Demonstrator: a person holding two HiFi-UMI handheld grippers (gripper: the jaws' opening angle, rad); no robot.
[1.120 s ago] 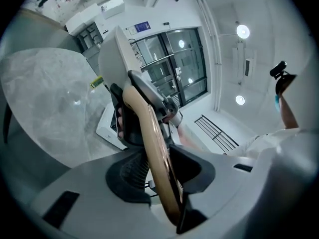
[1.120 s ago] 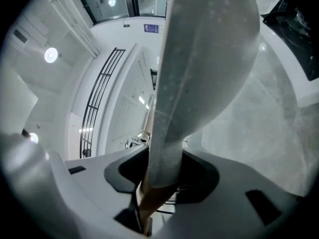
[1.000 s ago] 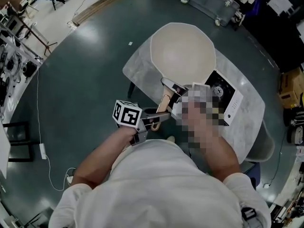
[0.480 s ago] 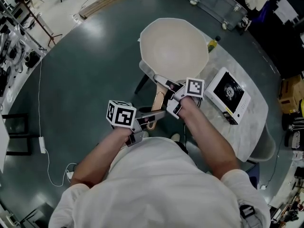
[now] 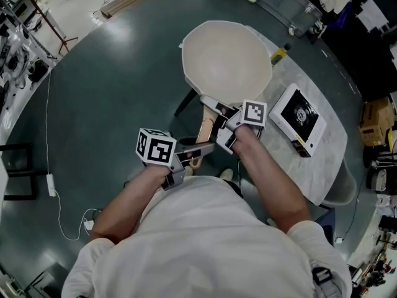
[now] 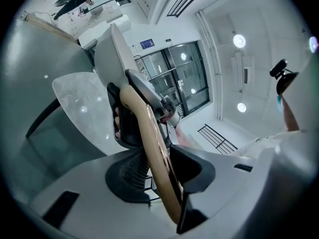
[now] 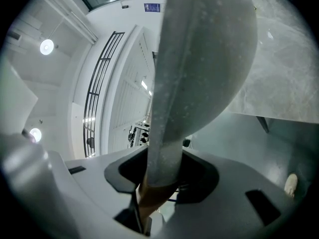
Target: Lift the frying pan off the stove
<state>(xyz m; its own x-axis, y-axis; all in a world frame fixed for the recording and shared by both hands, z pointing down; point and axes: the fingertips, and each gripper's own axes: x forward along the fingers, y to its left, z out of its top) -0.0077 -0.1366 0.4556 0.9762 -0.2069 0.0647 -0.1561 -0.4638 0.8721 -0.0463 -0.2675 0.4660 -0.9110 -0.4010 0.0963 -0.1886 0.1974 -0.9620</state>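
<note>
The frying pan (image 5: 226,58), pale inside with a wooden handle (image 5: 206,131), hangs in the air left of the white stove (image 5: 298,117) and over the table's left end. My left gripper (image 5: 197,156) is shut on the near end of the handle. My right gripper (image 5: 221,118) is shut on the handle close to the pan. In the left gripper view the handle (image 6: 149,133) runs up between the jaws to the pan (image 6: 112,54). In the right gripper view the pan's grey underside (image 7: 199,59) fills the middle, with the handle (image 7: 147,198) clamped below it.
The stove lies on a grey marbled table (image 5: 322,166). A small yellowish bottle (image 5: 277,56) stands at the table's far edge. A wheeled cart (image 5: 285,5) is beyond, a cardboard box (image 5: 375,113) at the right, a cable (image 5: 53,185) on the floor at the left.
The pan, with both grippers on its handle, has shifted left, away from the stove. The stove top now shows in full.
</note>
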